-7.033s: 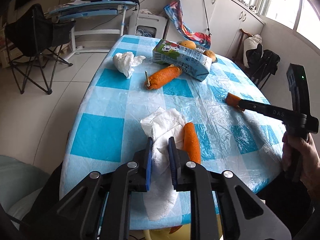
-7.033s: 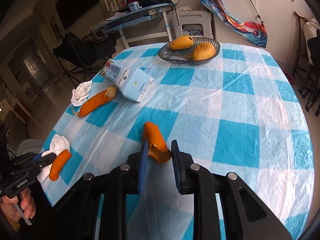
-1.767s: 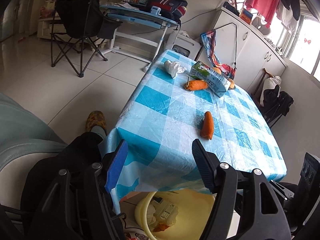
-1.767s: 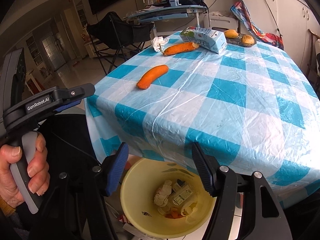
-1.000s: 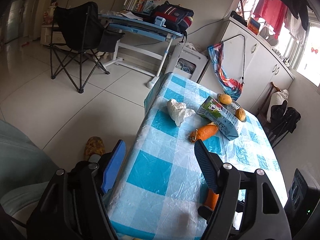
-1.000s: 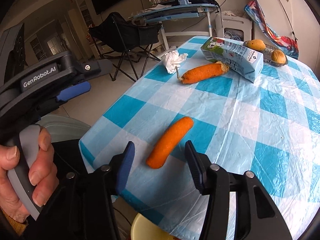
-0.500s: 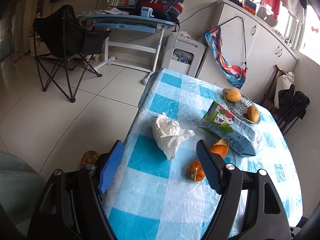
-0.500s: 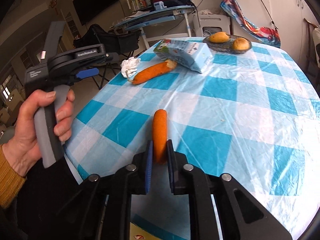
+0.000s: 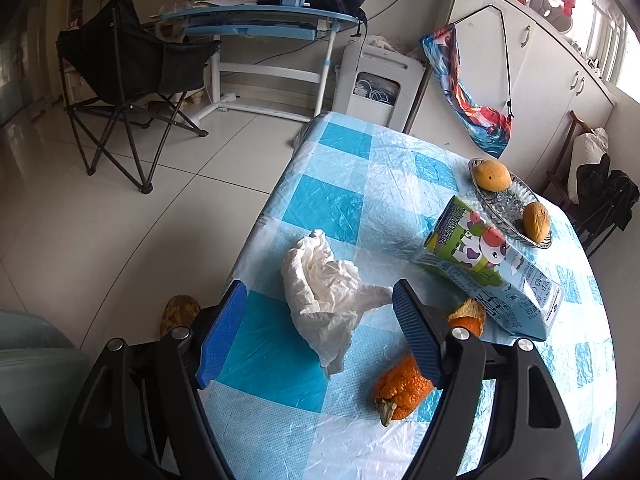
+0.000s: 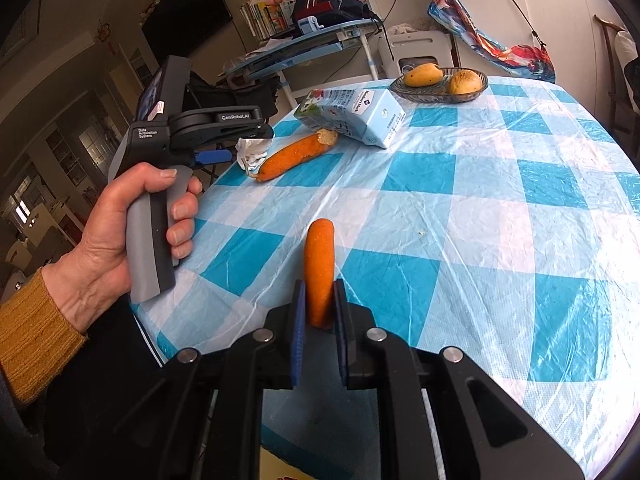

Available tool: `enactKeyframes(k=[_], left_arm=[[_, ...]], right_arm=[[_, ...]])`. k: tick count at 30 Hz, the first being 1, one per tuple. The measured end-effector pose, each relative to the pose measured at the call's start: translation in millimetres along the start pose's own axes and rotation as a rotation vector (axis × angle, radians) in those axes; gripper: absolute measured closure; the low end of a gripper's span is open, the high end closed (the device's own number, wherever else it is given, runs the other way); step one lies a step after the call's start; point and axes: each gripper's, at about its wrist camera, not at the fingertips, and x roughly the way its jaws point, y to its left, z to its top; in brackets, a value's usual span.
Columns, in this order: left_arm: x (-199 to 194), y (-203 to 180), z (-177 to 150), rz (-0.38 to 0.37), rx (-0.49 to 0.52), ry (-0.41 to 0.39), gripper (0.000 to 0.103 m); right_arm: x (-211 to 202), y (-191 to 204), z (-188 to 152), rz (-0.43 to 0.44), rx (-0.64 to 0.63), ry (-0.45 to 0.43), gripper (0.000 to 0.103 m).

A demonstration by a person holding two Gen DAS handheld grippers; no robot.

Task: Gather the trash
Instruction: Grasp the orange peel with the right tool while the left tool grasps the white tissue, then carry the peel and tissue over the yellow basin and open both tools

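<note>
Trash collection stood mid-pick: right tongs (image 10: 318,322) clamped the smooth orange carrot piece (image 10: 319,268); left tongs (image 9: 316,336) gaped wide around the crumpled white tissue (image 9: 324,294) beside the milk carton (image 9: 490,276), needing closure.

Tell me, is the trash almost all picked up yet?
Not yet. No bin shows, so nothing looks done for sure. The right gripper is shut on a carrot piece. The open left gripper hovers around the crumpled tissue. The other carrot piece and milk carton still lie on the table.
</note>
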Motion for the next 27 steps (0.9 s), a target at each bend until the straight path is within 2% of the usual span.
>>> enactKeyframes(k=[2, 3, 4, 8, 12, 16, 19, 23, 27], left_arm=[[3.9, 0.0, 0.7, -0.016, -0.005, 0.015, 0.048], [6.7, 0.6, 0.4, -0.024, -0.007, 0.028, 0.069], [8.7, 2.0, 0.3, -0.026, -0.009, 0.041, 0.082], [-7.1, 8.0, -6.5, -0.027, -0.011, 0.009, 0.087], [-39.1, 21.6, -23.9, -0.072, -0.052, -0.015, 0.088], [-82.0, 33.5, -55.6, -0.124, -0.102, -0.045, 0.088], [-114.2, 31.7, -86.3, -0.149, -0.083, -0.054, 0.088], [-151.4, 24.4, -132.5, -0.184, -0.032, -0.033, 0.088], [-169.3, 15.6, -181.1, -0.207, 0.021, 0.053, 0.088]], right_arm=[[0.1, -1.7, 0.8, 0.007, 0.008, 0.001, 0.089], [-0.2, -2.4, 0.9, 0.012, 0.015, 0.003, 0.089], [-0.4, -3.6, 1.2, 0.020, 0.025, 0.006, 0.089], [-4.3, -4.8, -0.6, 0.072, 0.067, 0.015, 0.089], [-17.2, 9.8, -3.0, 0.100, 0.039, 0.008, 0.089], [-33.2, 27.3, -15.4, 0.120, -0.003, 0.024, 0.089], [-45.1, 36.9, -32.0, 0.132, -0.024, 0.057, 0.089], [-56.4, 45.4, -59.7, 0.138, -0.043, 0.131, 0.089], [-54.9, 46.0, -84.1, 0.122, -0.039, 0.226, 0.086]])
